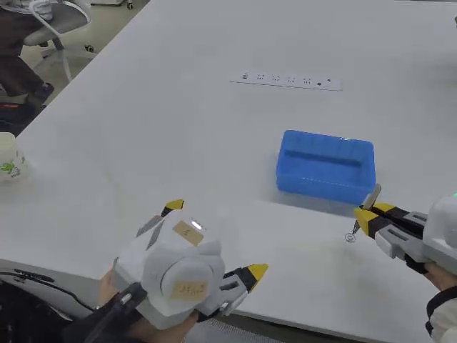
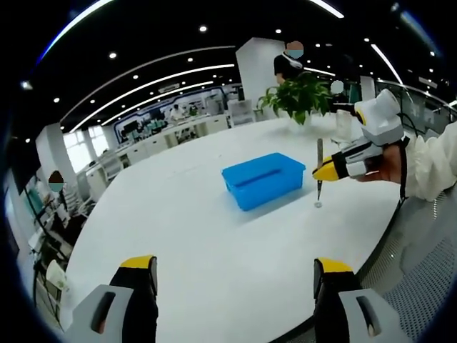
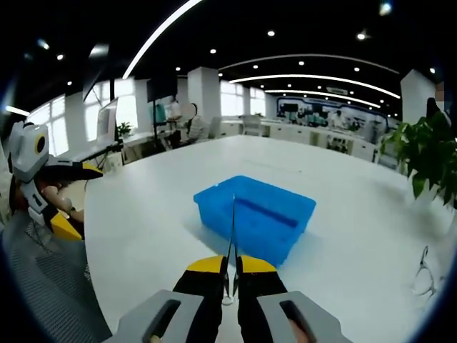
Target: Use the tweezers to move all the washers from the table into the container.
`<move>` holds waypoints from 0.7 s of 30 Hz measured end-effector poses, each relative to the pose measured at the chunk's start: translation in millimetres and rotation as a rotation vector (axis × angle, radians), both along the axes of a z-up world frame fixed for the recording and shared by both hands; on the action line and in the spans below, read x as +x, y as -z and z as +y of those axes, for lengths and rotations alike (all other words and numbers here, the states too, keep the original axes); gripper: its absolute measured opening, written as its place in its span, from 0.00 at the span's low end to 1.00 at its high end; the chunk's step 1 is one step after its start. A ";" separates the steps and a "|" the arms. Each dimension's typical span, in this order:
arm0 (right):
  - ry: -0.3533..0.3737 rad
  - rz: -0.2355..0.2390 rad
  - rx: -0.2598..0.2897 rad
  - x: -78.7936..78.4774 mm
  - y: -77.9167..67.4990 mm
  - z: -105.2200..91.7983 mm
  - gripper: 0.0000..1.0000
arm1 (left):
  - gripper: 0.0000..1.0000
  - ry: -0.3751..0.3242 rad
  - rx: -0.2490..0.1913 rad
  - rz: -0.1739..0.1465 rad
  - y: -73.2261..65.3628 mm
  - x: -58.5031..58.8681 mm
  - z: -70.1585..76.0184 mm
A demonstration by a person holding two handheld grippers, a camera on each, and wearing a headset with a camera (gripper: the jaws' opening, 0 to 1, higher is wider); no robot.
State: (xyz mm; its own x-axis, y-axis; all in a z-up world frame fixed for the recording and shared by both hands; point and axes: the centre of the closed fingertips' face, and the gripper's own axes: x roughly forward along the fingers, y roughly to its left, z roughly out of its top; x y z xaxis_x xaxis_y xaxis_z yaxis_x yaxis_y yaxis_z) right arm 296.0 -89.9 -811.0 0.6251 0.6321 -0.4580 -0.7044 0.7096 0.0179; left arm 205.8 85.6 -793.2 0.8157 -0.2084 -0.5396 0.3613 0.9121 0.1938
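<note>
A blue container (image 1: pixel 326 166) sits on the white table (image 1: pixel 178 128), right of centre. My right gripper (image 1: pixel 371 218) is shut on metal tweezers (image 1: pixel 365 211), just in front of the container's near right corner. The tweezers point down at a small washer (image 1: pixel 350 238) on the table; I cannot tell whether the tips touch it. In the right gripper view the tweezers (image 3: pixel 232 229) stand between the shut jaws (image 3: pixel 230 268), with the container (image 3: pixel 253 214) behind. My left gripper (image 1: pixel 214 238) is open with nothing in it, near the front edge. The left gripper view shows its open jaws (image 2: pixel 235 275), the container (image 2: pixel 263 179), tweezers (image 2: pixel 319 171) and washer (image 2: pixel 318 205).
A white power strip (image 1: pixel 289 80) lies at the back of the table. A cup (image 1: pixel 7 158) stands at the far left edge, with an office chair (image 1: pixel 61 21) beyond it. Eyeglasses (image 3: pixel 423 275) lie on the table to the right, near a potted plant (image 3: pixel 428 153).
</note>
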 end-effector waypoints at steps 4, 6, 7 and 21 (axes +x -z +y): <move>-0.016 0.010 -0.002 -1.5 5.2 3.3 0.02 | 0.92 -0.005 0.021 0.006 2.2 0.1 2.3; -0.020 0.021 -0.012 -2.7 8.4 4.1 0.02 | 0.91 -0.005 0.019 0.006 2.2 0.2 2.3; -0.025 0.009 -0.028 -2.7 9.2 4.2 0.02 | 0.91 -0.009 0.020 0.004 2.0 0.5 2.9; -0.035 -0.026 -0.050 0.0 12.0 1.0 0.02 | 0.88 -0.024 0.048 0.020 6.2 0.0 8.2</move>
